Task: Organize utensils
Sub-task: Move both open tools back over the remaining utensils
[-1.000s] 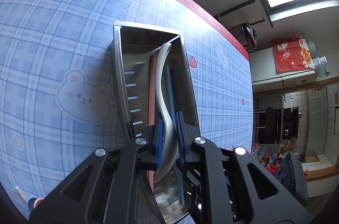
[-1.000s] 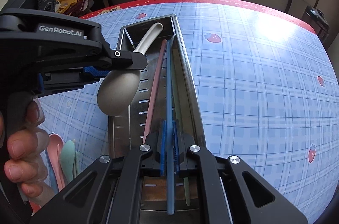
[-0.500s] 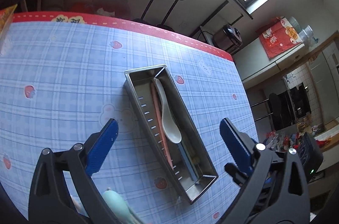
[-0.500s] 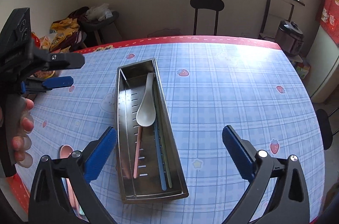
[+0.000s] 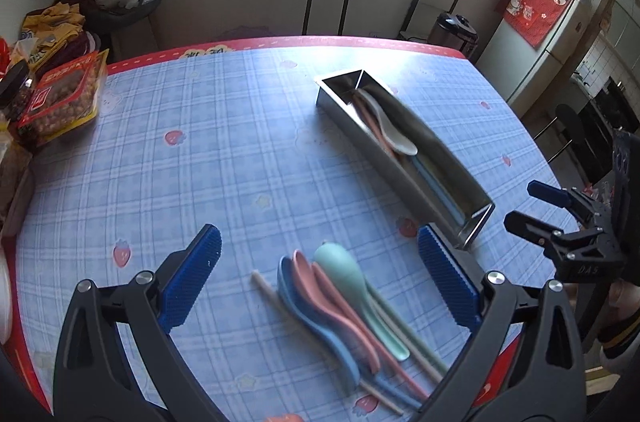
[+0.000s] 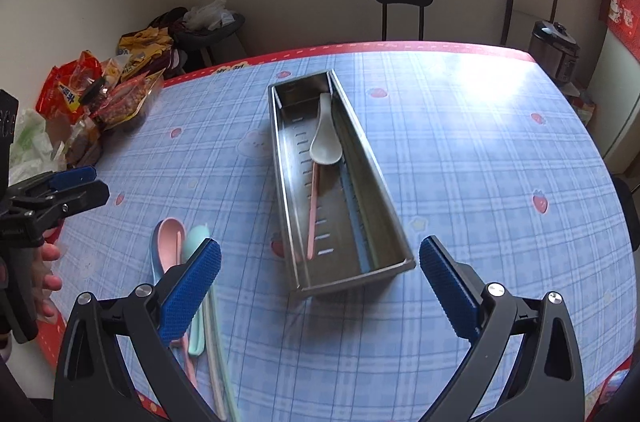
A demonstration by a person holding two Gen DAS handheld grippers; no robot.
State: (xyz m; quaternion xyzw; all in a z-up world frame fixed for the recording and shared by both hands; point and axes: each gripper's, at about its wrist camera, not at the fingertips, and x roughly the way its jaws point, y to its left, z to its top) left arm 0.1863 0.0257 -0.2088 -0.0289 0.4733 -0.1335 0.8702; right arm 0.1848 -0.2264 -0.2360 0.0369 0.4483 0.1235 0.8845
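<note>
A long steel utensil tray (image 6: pixel 384 190) (image 5: pixel 344 112) lies on the blue checked table. Inside it are a white spoon (image 6: pixel 325 142) (image 5: pixel 390 126), a pink chopstick (image 6: pixel 313 206) and a blue chopstick (image 6: pixel 358 222). Loose utensils lie on the table left of the tray: a pink spoon (image 5: pixel 320 282) (image 6: pixel 170 242), a blue spoon (image 5: pixel 316 314), a mint spoon (image 5: pixel 352 278) (image 6: pixel 196 236) and pale chopsticks (image 5: pixel 280 298). My left gripper (image 5: pixel 318 282) is open and empty above that pile. My right gripper (image 6: pixel 320 286) is open and empty at the tray's near end.
Snack bags (image 6: pixel 108 94) (image 5: pixel 60 94) lie at the table's far left. A black stool (image 6: pixel 402 2) and a rice cooker (image 6: pixel 554 50) stand behind the table. The table's red edge (image 5: pixel 320 42) runs along the far side.
Both grippers let go of their utensils in the tray, opened wide and pulled back. The left gripper swung left over the loose utensil pile.
</note>
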